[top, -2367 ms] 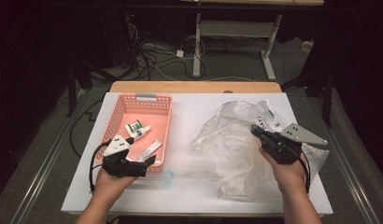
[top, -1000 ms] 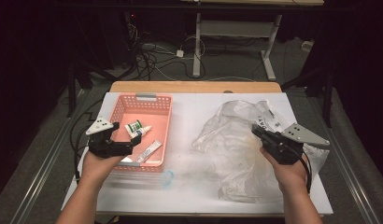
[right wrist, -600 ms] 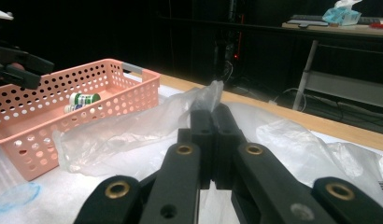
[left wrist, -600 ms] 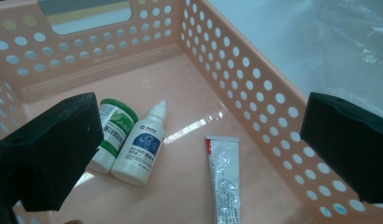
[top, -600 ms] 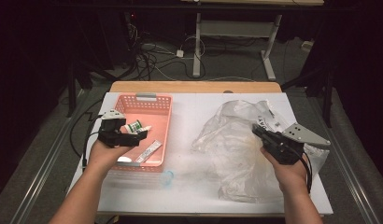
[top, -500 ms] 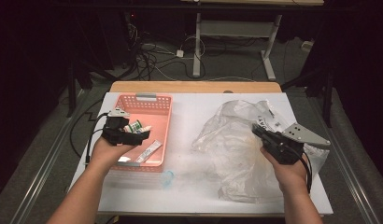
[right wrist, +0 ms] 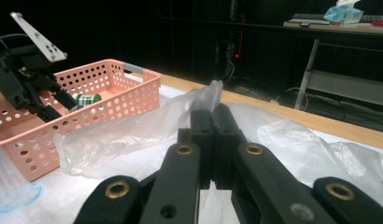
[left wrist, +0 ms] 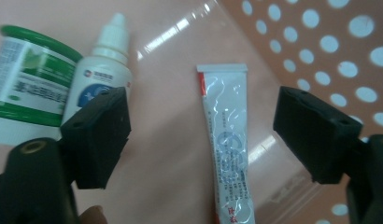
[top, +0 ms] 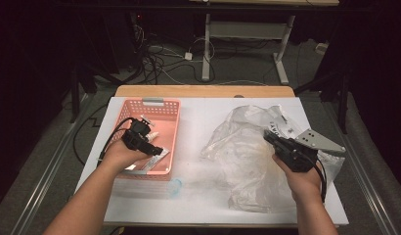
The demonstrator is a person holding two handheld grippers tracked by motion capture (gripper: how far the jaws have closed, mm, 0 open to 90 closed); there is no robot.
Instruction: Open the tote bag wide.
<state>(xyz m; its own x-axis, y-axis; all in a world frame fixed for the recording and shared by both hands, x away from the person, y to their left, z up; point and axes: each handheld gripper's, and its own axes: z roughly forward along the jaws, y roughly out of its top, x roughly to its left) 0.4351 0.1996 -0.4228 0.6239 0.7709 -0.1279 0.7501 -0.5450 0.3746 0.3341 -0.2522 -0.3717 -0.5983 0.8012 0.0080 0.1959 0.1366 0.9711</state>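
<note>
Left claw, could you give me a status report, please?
Left claw closing over tube in basket. Right claw pinching plastic bag. Dropper bottle beside.

At the upper left of your left gripper view sits a green-labelled jar [left wrist: 28, 84], with a white dropper bottle [left wrist: 105, 70] just beside it. In your high view, a small blue-rimmed ring [top: 175, 186] (clear, hard to identify) lies on the white table top [top: 208, 200], lower left of centre. Cables [top: 159, 54] tangle on the floor at the top, beside a white desk frame [top: 247, 32].
</note>
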